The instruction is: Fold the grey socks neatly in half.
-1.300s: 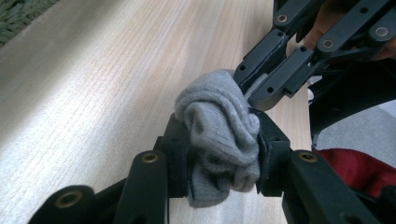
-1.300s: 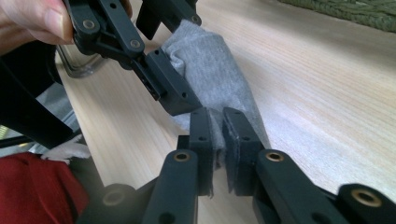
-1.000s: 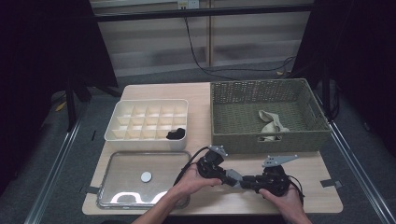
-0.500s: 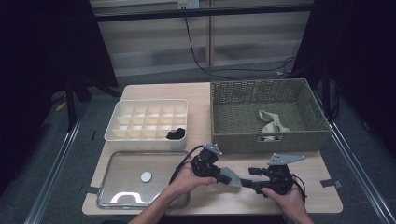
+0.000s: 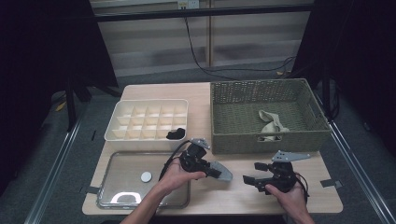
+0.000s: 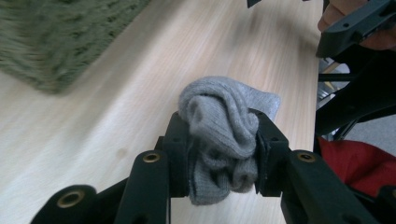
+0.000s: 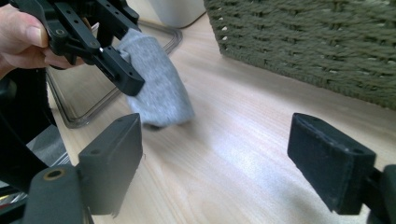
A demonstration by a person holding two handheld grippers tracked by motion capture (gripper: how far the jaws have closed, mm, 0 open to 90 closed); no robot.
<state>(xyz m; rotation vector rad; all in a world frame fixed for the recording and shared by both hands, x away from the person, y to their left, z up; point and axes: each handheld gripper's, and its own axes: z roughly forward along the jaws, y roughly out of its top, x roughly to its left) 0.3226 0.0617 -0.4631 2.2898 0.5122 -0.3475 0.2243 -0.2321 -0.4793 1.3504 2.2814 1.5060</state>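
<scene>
Two grippers work over the front of the table (image 5: 210, 198). The left gripper (image 5: 215, 171) is clamped on a bunched grey sock (image 6: 219, 126), both pads pressing its sides, and holds it above the wood between the tray (image 5: 116, 200) and the basket (image 5: 266, 140). In the right gripper view the sock hangs from those jaws just off the tray's corner. The right gripper (image 5: 250, 181) sits near it, toward the front right, with nothing between its jaws; they have just been opening and now stand wide apart. A beige sock (image 5: 272, 123) lies in the basket, and a dark item (image 5: 176, 134) sits in the near right cell of the white organiser (image 5: 140, 112)
</scene>
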